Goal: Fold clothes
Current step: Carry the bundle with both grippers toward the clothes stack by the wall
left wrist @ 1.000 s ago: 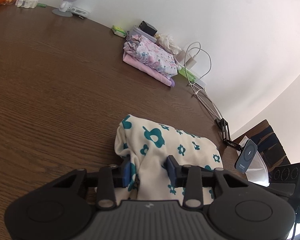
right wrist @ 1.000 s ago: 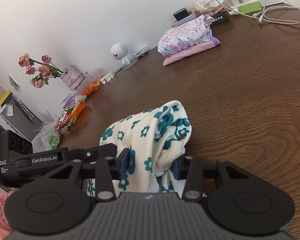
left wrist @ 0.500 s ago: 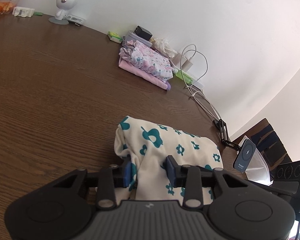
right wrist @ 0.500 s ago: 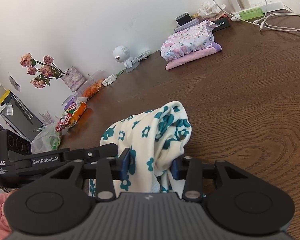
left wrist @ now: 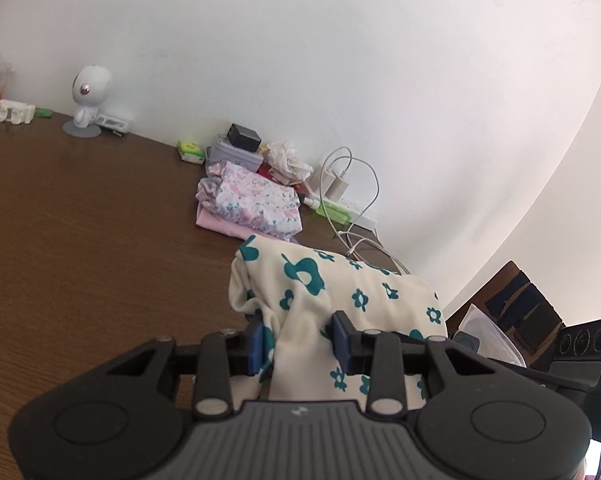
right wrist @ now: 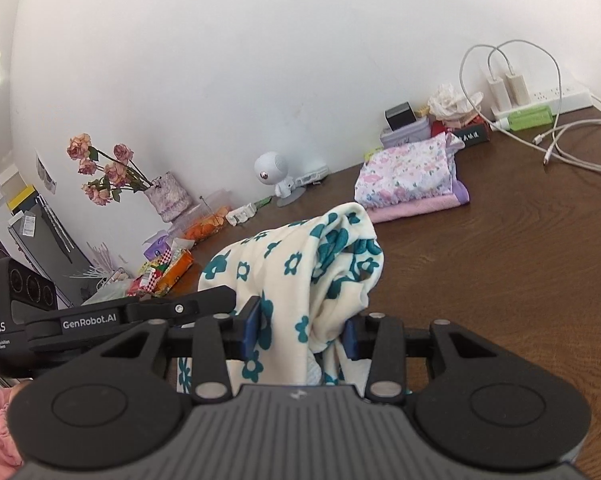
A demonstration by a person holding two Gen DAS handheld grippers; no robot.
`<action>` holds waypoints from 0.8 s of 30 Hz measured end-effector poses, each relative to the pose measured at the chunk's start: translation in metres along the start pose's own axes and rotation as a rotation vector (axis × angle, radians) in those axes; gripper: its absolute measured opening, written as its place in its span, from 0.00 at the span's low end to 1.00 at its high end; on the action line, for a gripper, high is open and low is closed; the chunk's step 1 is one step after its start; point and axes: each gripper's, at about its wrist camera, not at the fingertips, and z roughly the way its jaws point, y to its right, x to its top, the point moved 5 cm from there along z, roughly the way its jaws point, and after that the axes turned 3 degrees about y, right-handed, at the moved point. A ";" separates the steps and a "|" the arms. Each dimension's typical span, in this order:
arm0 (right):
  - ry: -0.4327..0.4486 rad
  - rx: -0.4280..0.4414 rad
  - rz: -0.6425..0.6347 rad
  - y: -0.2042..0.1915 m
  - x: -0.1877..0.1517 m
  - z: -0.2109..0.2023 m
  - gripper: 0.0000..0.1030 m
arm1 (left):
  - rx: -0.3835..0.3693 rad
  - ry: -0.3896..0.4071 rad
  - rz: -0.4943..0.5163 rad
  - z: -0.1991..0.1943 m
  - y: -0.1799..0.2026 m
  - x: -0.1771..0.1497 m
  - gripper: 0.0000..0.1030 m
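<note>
A folded cream garment with teal flowers (left wrist: 332, 292) is held between both grippers above the brown table (left wrist: 80, 240). My left gripper (left wrist: 298, 346) is shut on one end of it. My right gripper (right wrist: 302, 334) is shut on the other end (right wrist: 300, 264), and the left gripper's body (right wrist: 100, 320) shows at its left. A stack of folded clothes, floral on pink (left wrist: 248, 204), lies near the wall; it also shows in the right wrist view (right wrist: 408, 180).
Along the wall stand a white round camera (left wrist: 88, 96), a lilac box (left wrist: 236, 152), crumpled tissue, a power strip with chargers and cables (right wrist: 540, 96), a vase of roses (right wrist: 112, 172) and snack packets (right wrist: 168, 268). A dark chair (left wrist: 520, 312) stands beyond the table's right edge.
Both grippers have lifted the flowered garment off the table and tilted upward; the wall and the folded stack now sit lower and nearer in both views.
</note>
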 end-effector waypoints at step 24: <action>-0.023 -0.141 0.055 0.101 0.182 0.182 0.39 | 0.107 -0.048 0.066 0.227 -0.036 0.183 0.31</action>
